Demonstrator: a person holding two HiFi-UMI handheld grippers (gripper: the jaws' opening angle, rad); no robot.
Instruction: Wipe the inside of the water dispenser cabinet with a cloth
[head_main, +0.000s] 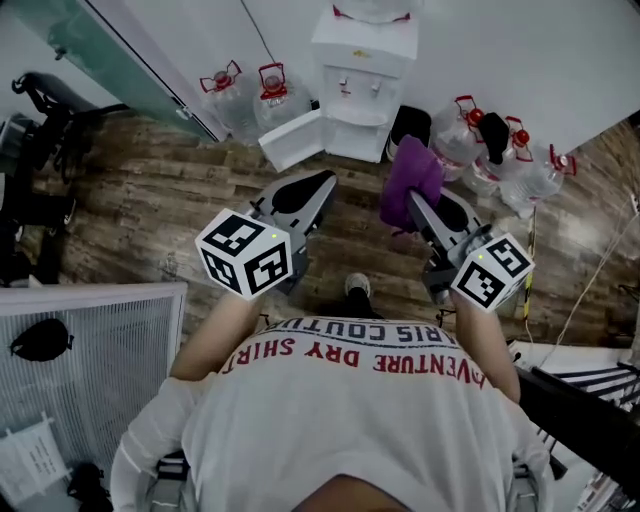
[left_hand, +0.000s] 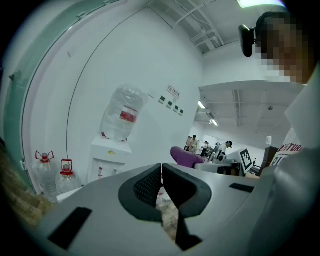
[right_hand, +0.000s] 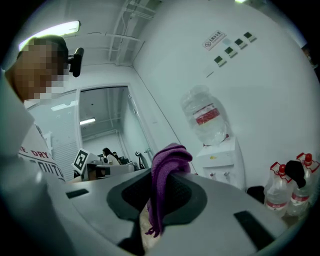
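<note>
R tool (right_hand: 162, 182) clamped on purple cloth (right_hand: 169, 160), held over the floor, well short of water dispenser (head_main: 362, 75); its cabinet door (head_main: 292, 138) hangs open. L tool (left_hand: 162, 176): jaws pressed together, empty.

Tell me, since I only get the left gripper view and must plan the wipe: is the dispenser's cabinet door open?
Observer: Yes. In the head view the cabinet door of the water dispenser stands swung open, toward the picture's left.
Operator: Is the cloth actually gripped?
Observer: The right gripper view shows the right gripper shut on the purple cloth, which hangs down between the jaws.
Operator: Anything on the dispenser's other side?
Observer: Water bottles stand at its right in the head view.
</note>
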